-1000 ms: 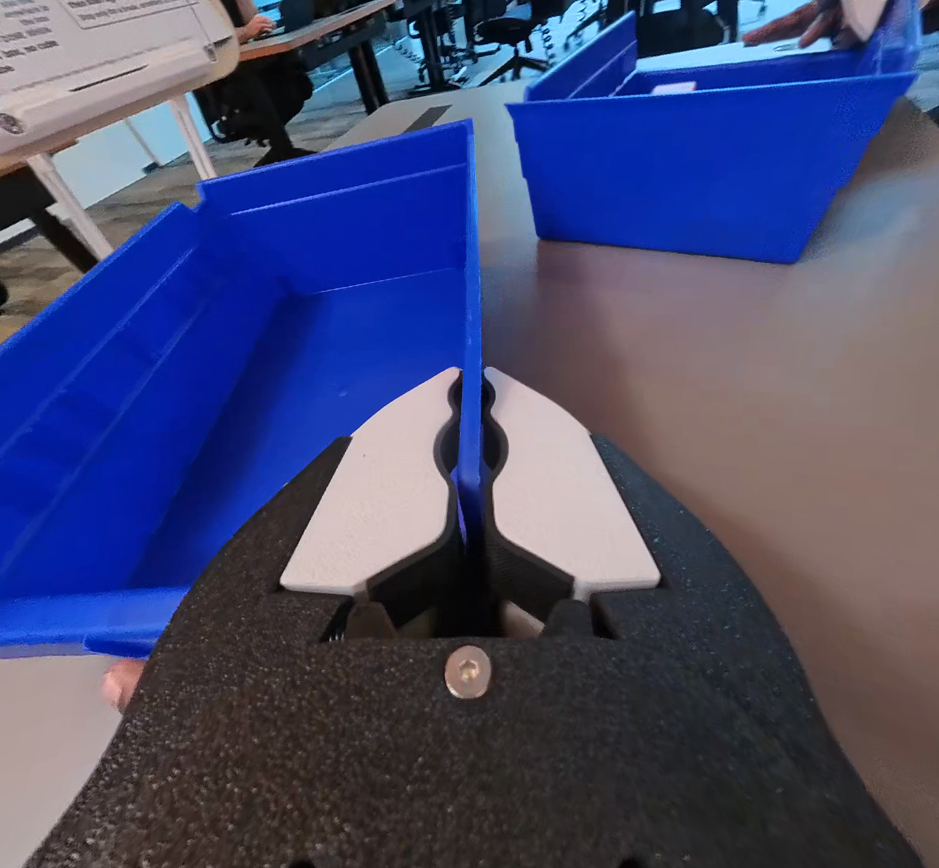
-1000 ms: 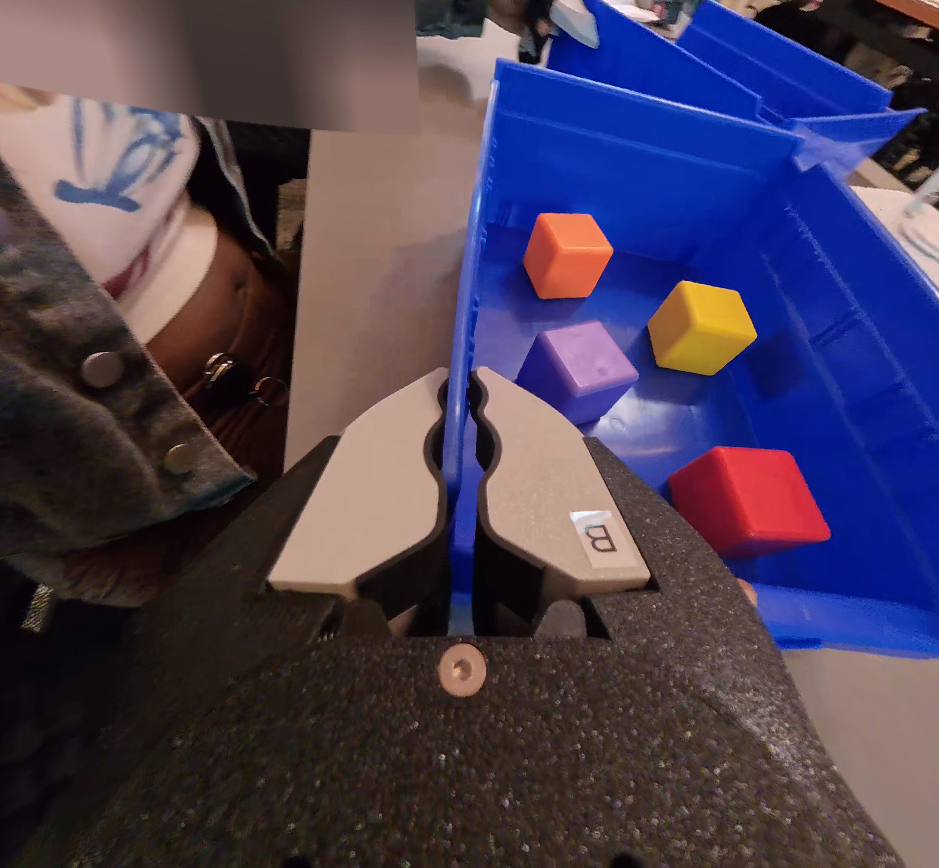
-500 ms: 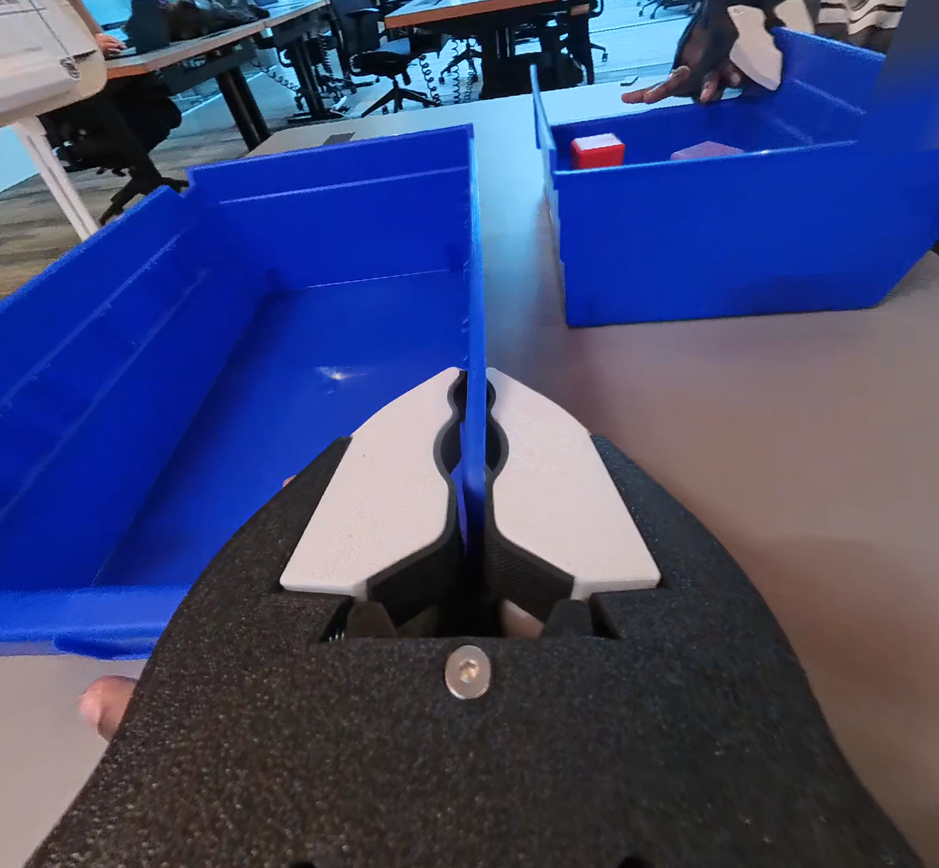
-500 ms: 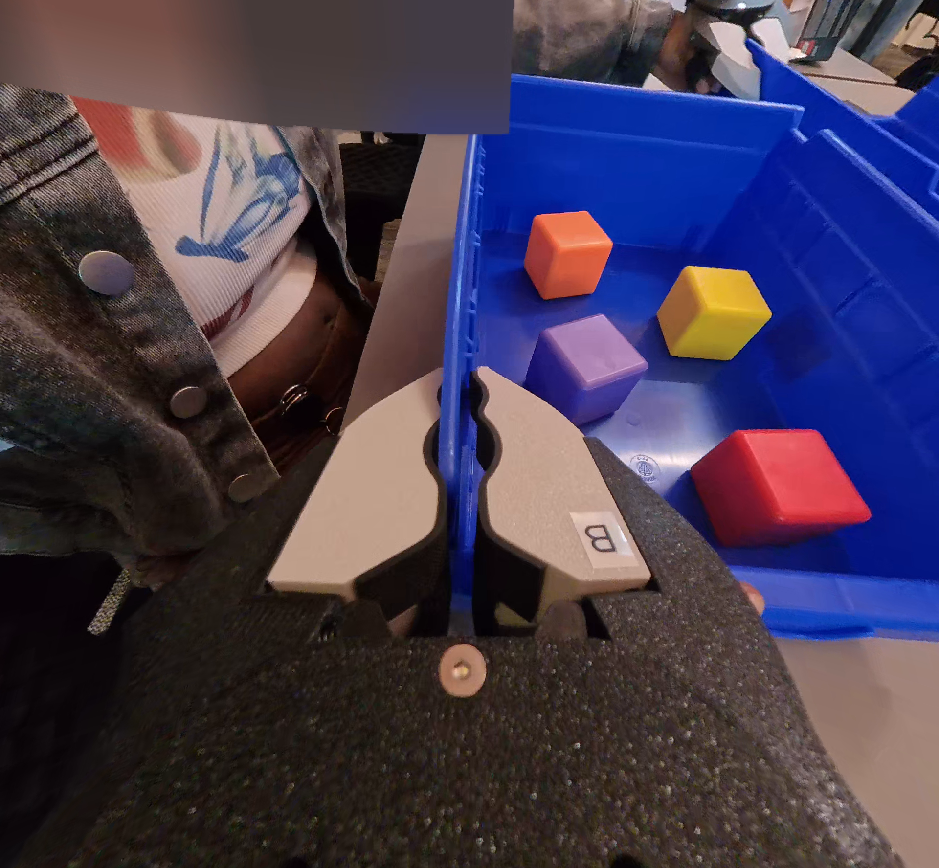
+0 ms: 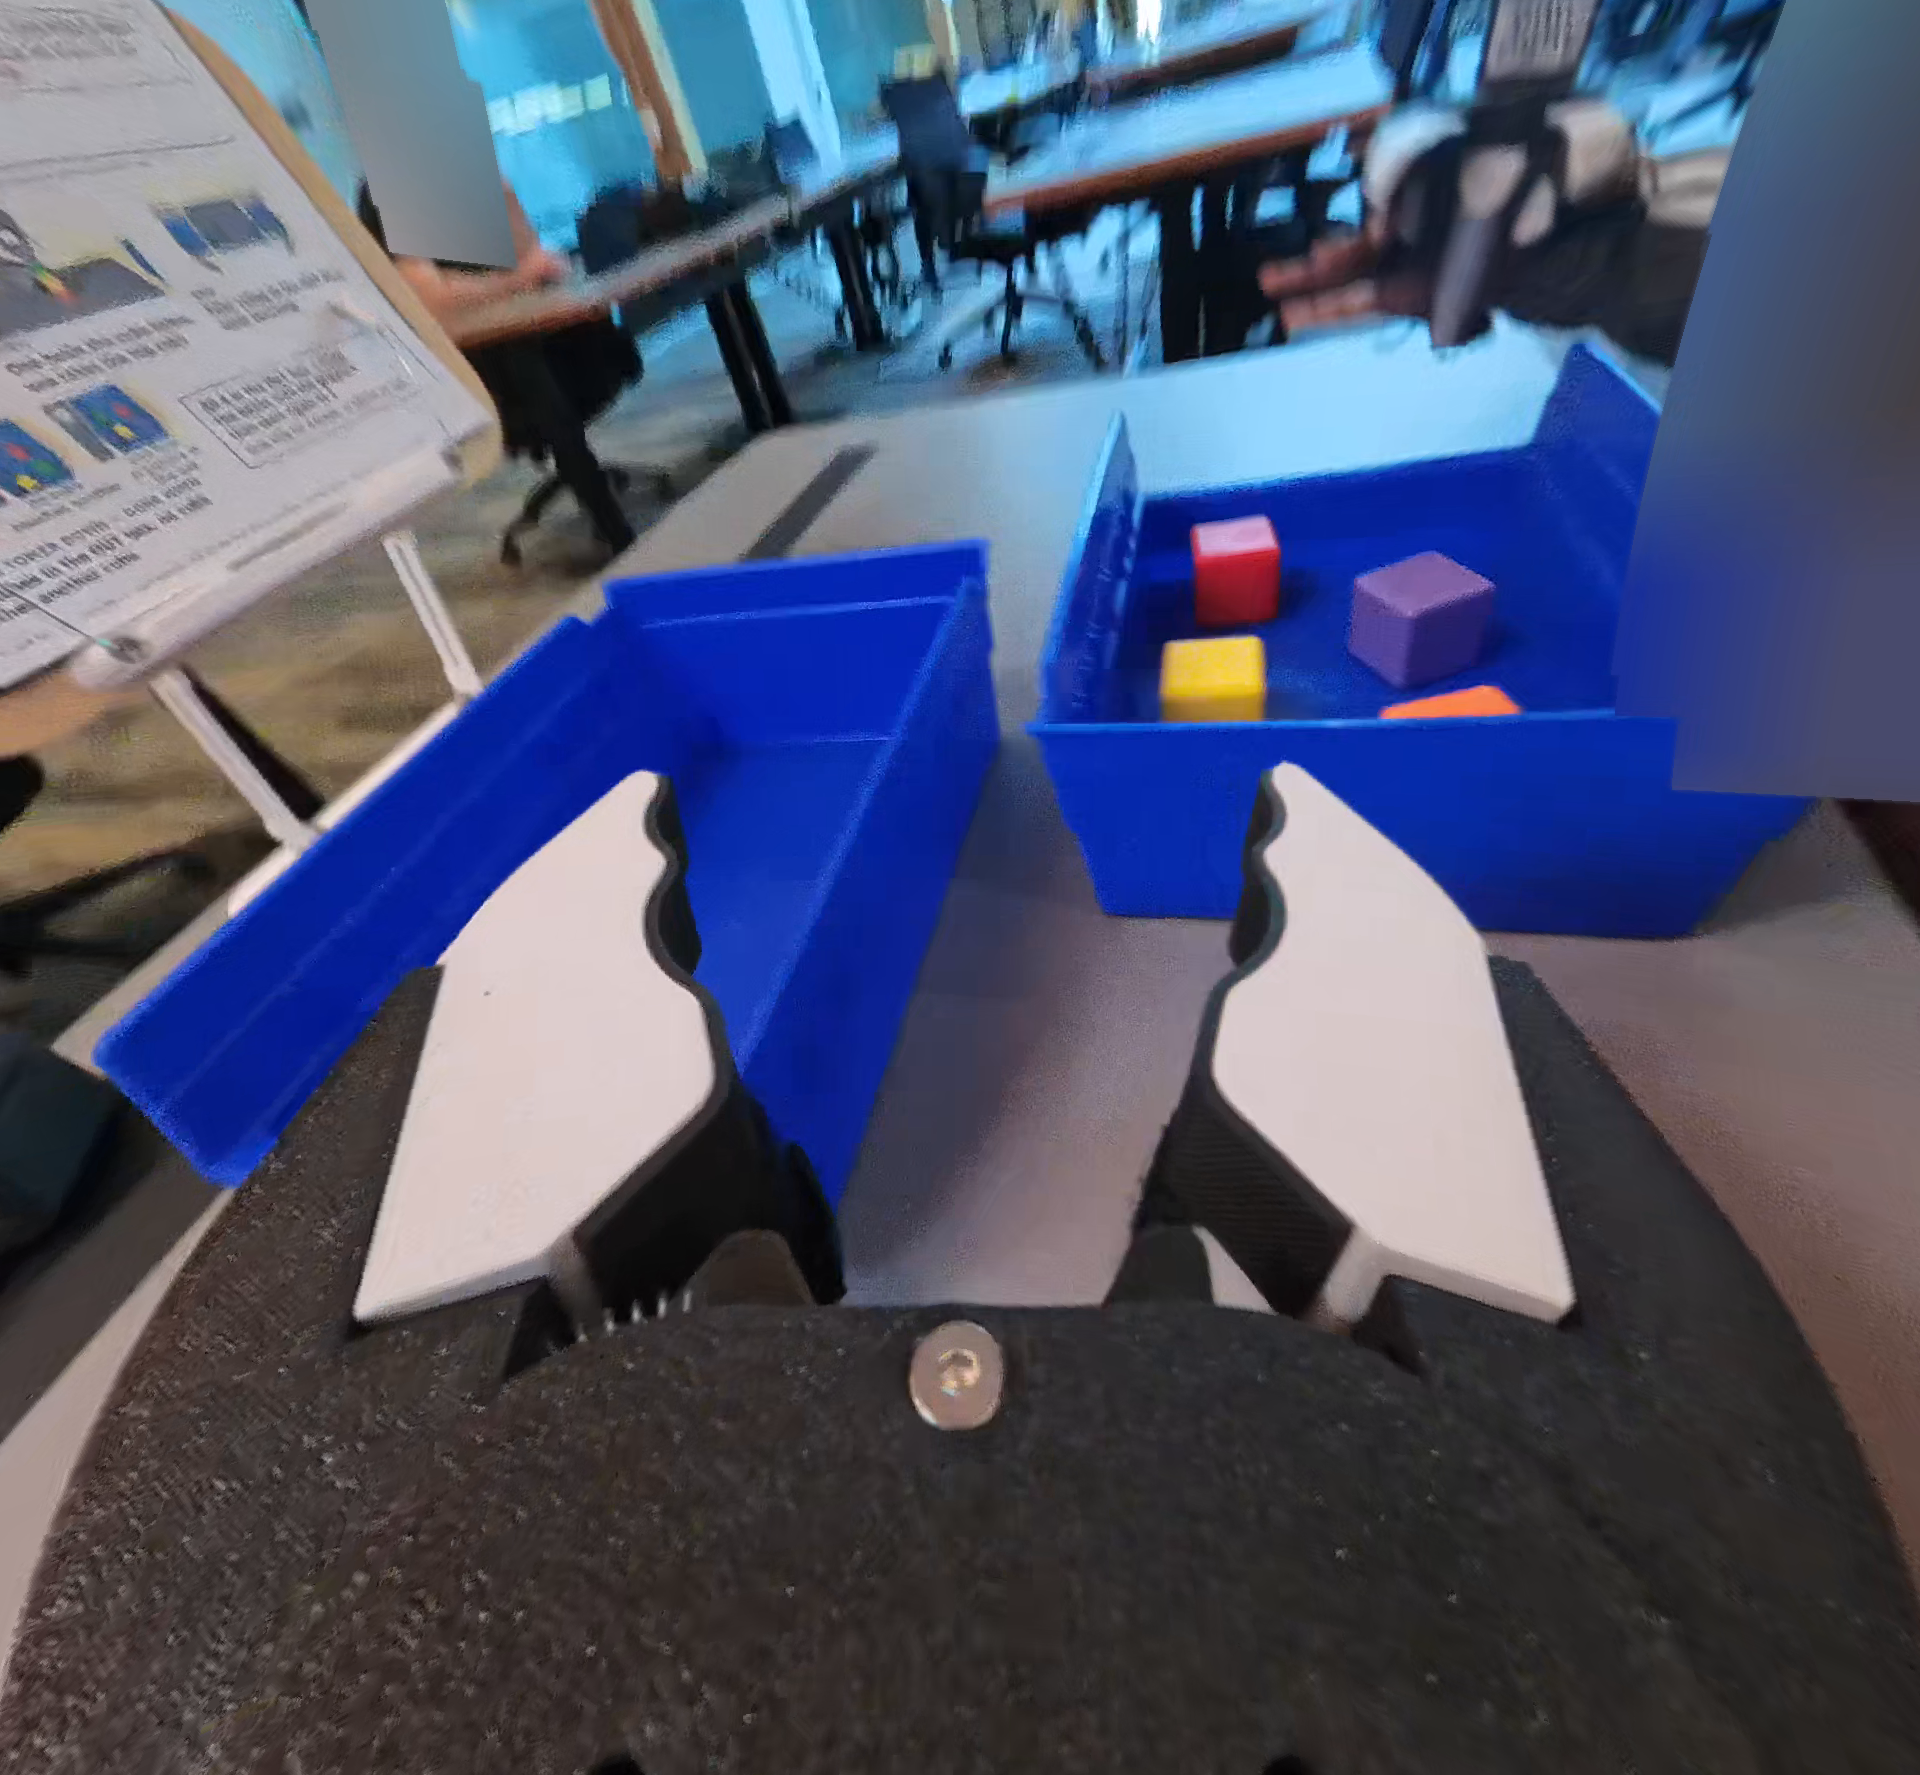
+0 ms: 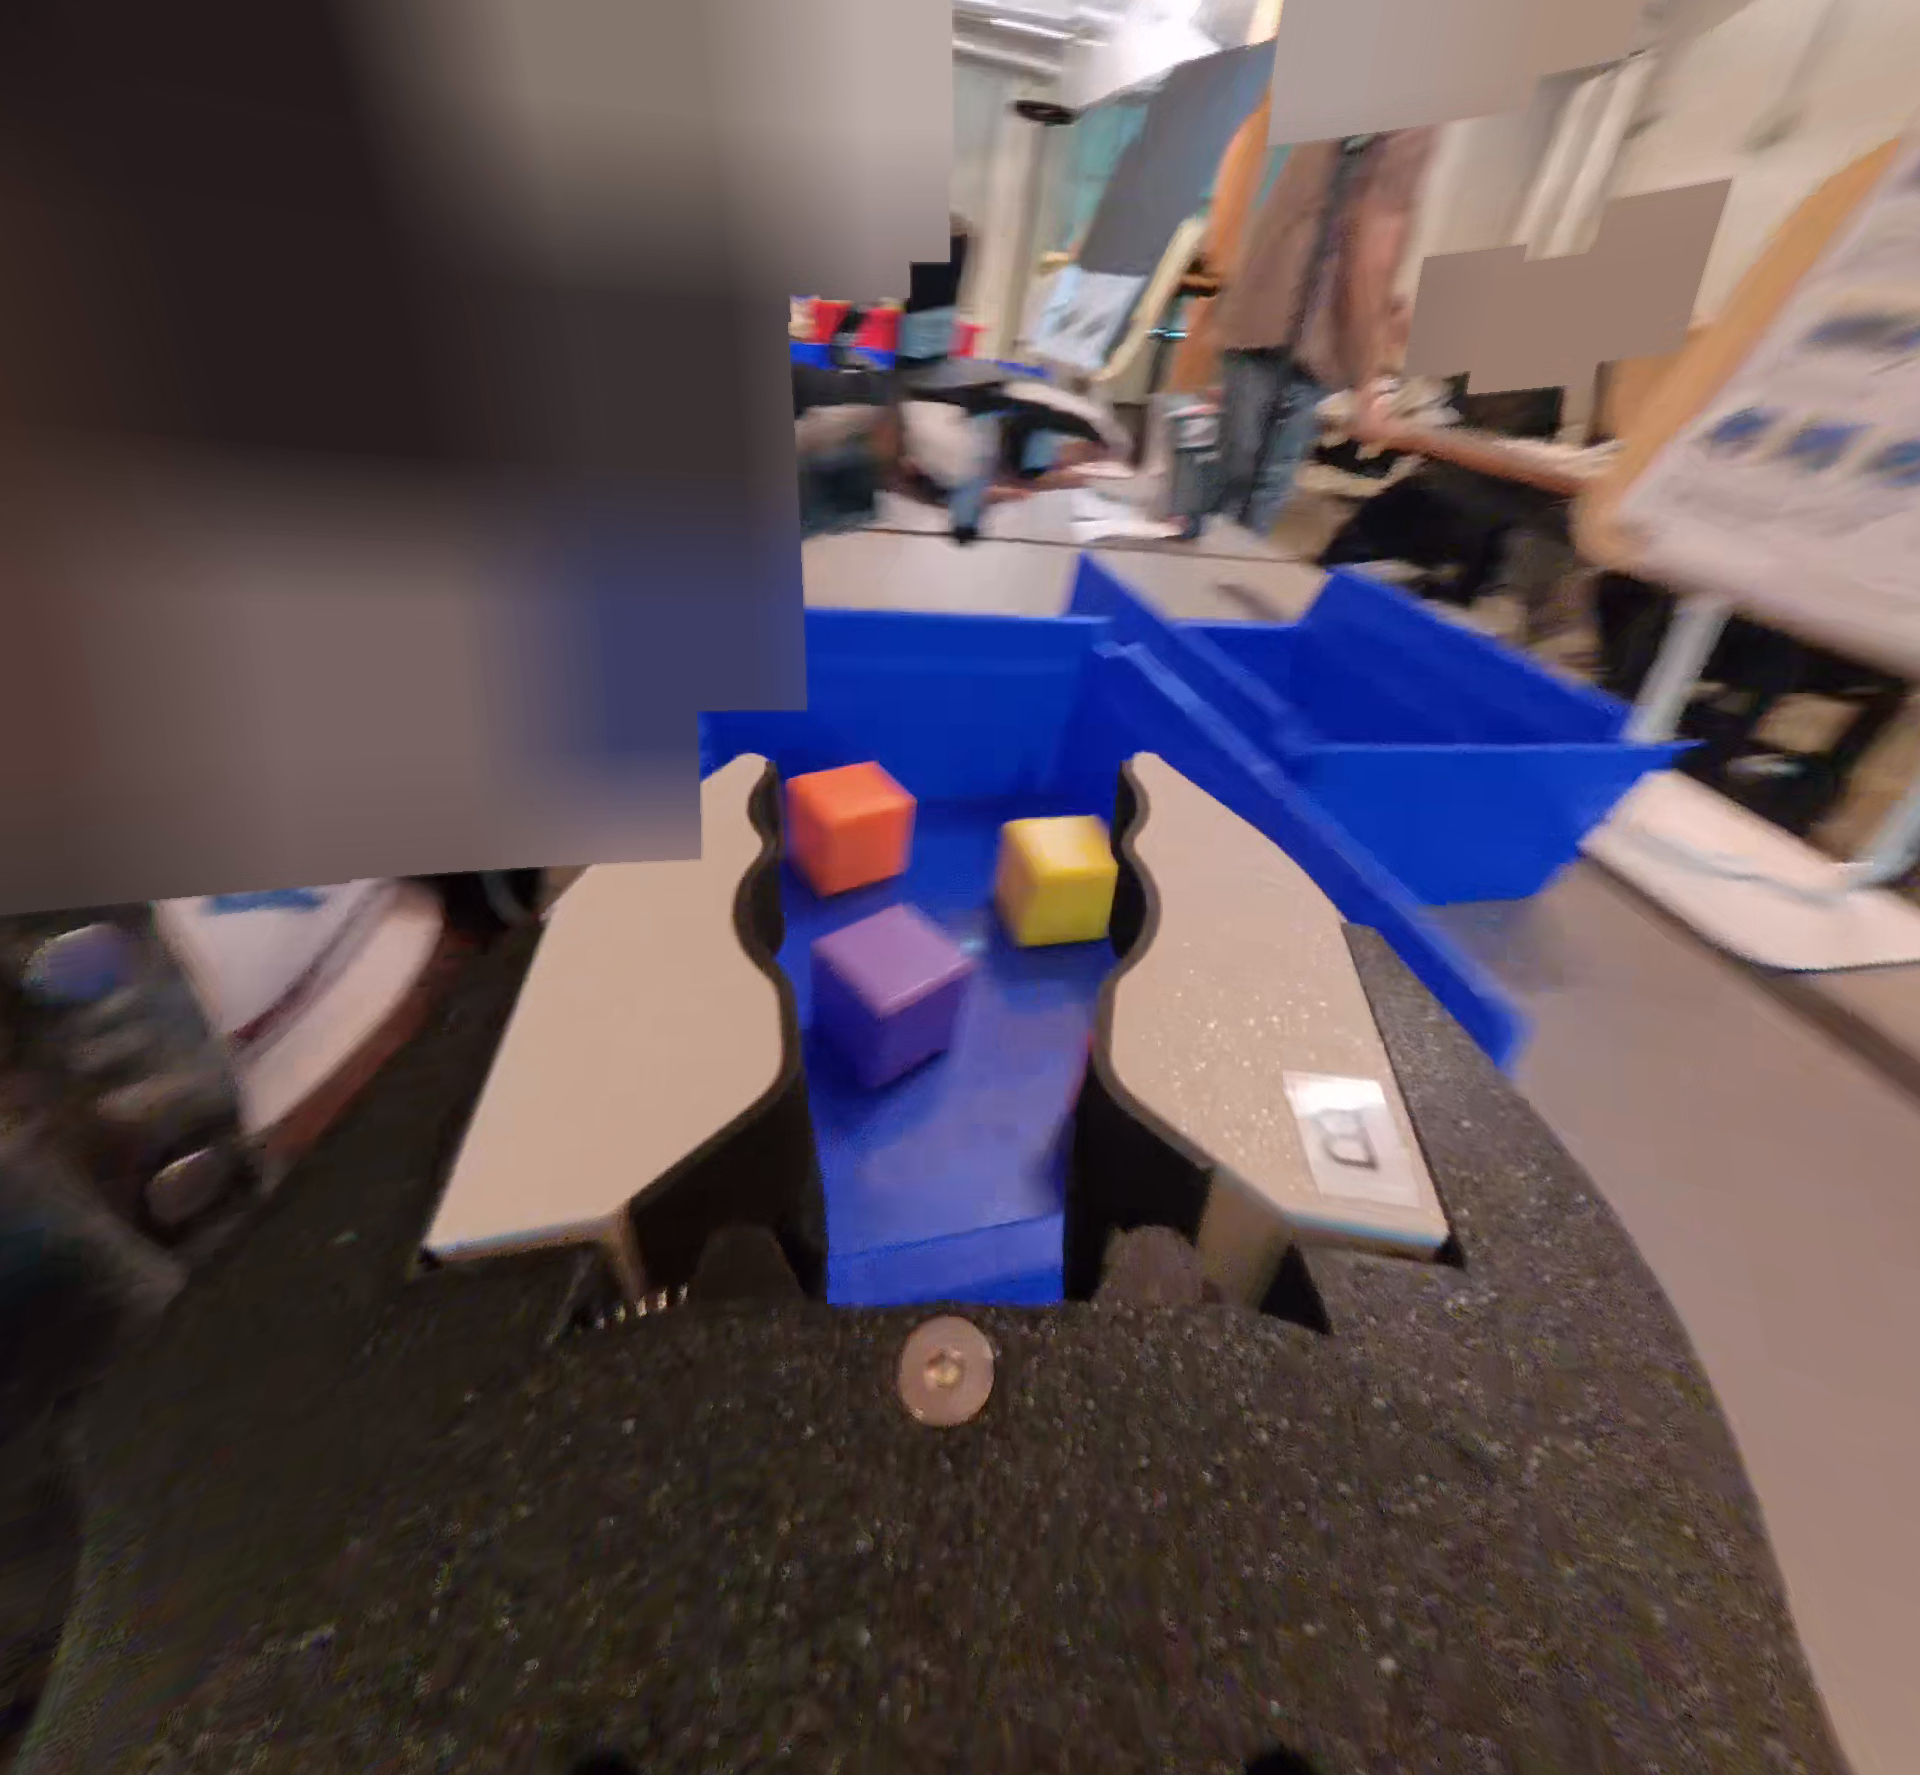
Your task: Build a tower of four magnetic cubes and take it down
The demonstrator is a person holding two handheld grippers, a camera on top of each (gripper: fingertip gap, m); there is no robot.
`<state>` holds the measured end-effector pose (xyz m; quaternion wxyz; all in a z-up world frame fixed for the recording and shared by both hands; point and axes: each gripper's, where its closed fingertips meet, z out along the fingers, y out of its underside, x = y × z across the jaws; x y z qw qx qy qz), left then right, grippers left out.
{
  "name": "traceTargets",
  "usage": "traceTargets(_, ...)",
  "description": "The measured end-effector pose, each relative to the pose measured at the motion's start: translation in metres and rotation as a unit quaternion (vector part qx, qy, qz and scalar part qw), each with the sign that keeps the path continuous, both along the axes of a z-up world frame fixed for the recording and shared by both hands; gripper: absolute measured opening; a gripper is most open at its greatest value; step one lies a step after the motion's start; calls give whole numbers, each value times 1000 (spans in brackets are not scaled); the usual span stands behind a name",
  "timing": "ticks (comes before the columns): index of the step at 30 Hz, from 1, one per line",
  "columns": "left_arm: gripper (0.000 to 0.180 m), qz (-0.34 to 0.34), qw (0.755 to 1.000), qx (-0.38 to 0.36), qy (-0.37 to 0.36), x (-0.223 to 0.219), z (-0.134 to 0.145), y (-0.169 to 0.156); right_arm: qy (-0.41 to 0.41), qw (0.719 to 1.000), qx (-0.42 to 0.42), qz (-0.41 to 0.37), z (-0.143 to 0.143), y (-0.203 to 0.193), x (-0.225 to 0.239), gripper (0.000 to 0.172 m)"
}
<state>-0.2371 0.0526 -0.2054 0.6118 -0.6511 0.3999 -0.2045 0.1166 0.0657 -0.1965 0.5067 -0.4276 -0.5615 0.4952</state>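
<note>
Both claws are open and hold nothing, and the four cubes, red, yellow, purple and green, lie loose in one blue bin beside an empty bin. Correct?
No green cube: the fourth is the orange cube, plain in the right wrist view. The rest holds.

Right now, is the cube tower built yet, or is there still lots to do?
Not built yet. The red cube, yellow cube, purple cube and orange cube all lie apart in the right-hand blue bin; none is stacked. The other blue bin has no cubes. Both the left gripper and right gripper are open, holding nothing. All the stacking and the taking down is left.
</note>
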Motion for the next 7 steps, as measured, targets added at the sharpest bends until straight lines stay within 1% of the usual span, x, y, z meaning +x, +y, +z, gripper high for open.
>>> traceTargets(2,101,31,994,-63,81,23,-3,-21,-39,997,48,-42,14,24,-13,66)
traceTargets(4,94,54,979,-107,167,50,-7,-40,-112,989,89,-40,18,37,-36,71)
traceTargets(5,90,56,970,-125,202,67,-9,-50,-153,982,103,-29,17,41,-51,77)
traceTargets(7,71,39,944,-158,286,98,-17,-73,-227,965,127,-15,13,53,-84,75)
